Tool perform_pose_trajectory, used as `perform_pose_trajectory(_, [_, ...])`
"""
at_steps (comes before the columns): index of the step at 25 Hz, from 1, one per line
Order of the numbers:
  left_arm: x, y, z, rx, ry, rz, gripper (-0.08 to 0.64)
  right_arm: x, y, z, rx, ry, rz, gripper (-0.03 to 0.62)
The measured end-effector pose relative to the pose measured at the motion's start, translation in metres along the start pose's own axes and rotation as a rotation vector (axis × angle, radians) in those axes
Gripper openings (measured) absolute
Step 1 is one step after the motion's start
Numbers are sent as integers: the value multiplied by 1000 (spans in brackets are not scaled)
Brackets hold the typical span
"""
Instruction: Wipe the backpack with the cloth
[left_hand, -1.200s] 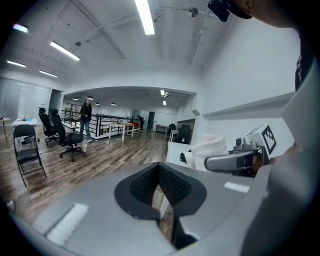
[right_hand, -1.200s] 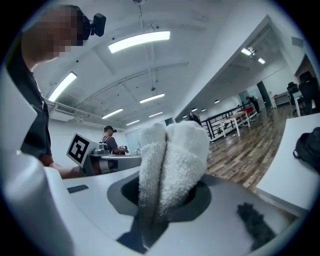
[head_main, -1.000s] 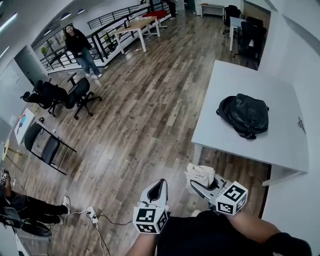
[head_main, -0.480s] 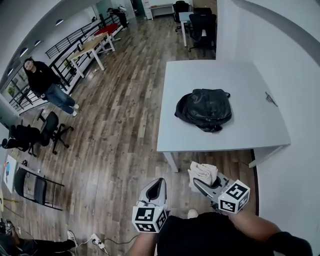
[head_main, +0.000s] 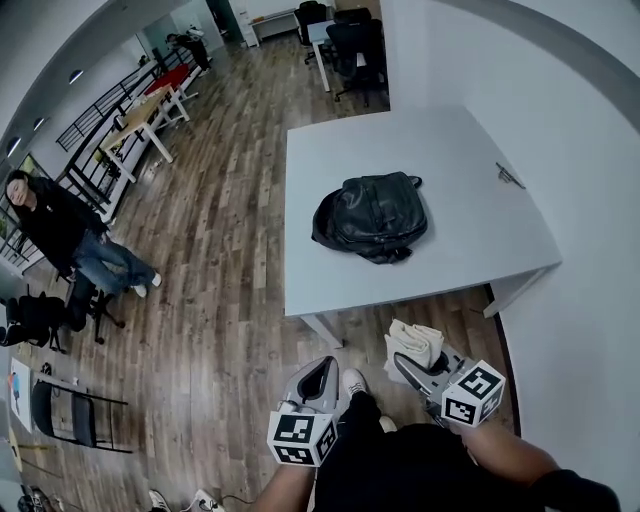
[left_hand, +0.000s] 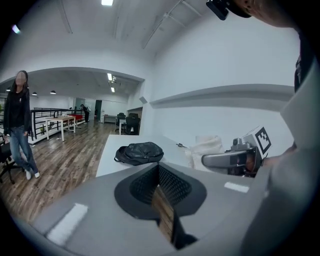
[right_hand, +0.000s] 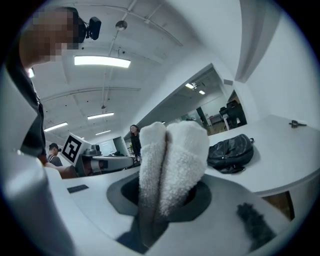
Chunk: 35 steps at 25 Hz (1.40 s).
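Note:
A black backpack (head_main: 372, 215) lies on its side on a white table (head_main: 460, 140), toward the near left part. It also shows in the left gripper view as the backpack (left_hand: 140, 152) and in the right gripper view as the backpack (right_hand: 230, 152). Both grippers hover over the floor, short of the table's near edge. My right gripper (head_main: 410, 362) is shut on a folded white cloth (head_main: 413, 343); the fluffy cloth (right_hand: 172, 160) stands up between its jaws. My left gripper (head_main: 320, 368) is shut with nothing in it, left of the right one.
A small metal item (head_main: 510, 177) lies at the table's far right. A white wall (head_main: 560, 120) runs behind the table. A person (head_main: 60, 230) stands on the wood floor at left, near office chairs (head_main: 40, 315) and a folding chair (head_main: 60, 410). More desks (head_main: 140, 115) stand farther back.
The table and backpack have slid left and nearer in the head view as I come up to them. Both grippers keep their hold and place before me.

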<state>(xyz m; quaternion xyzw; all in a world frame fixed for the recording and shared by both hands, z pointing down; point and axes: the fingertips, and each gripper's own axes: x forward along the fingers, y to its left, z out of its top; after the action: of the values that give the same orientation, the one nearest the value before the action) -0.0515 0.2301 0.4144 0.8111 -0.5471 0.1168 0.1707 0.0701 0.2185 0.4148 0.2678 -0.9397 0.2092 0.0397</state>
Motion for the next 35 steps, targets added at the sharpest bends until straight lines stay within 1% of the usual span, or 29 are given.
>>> perform_pose_trajectory(3, [13,-6,-5,6,29,-35,8,-8,-9,-2,14,-12,-36,84])
perform_pose_trajectory(7, [38,-14,-2,-13,41,-86,8,-14,-29,-3,27,-16,-84,84])
perform_pose_trajectory(11, [63,-17,6,18,53,-129,8,-12,-50,5,38,-30,-125,84])
perform_pose_trajectory(15, [89,-11,17,28,56,-157,8,-4,-76,15,49,-29,-165,84])
perform_pose_trajectory(18, [106,-3,24,41,58,-175,8,6,-93,23,49,-19,-190,84])
perform_pose_trajectory(22, [129,15,34,49,57,-180,8,23,-115,34,40,4,-208,84])
perform_pose_trajectory(24, [141,23,36,47,71,-195,8,32,-128,40,35,12,-223,84])
perform_pose_trajectory(28, [169,40,38,67,108,-223,8,51,-158,56,18,12,-263,84])
perform_pose_trajectory(33, [200,60,60,84,79,-243,8,72,-192,79,-15,18,-309,84])
perform_pose_trajectory(35, [212,67,63,101,75,-254,8,79,-204,86,-29,15,-325,84])
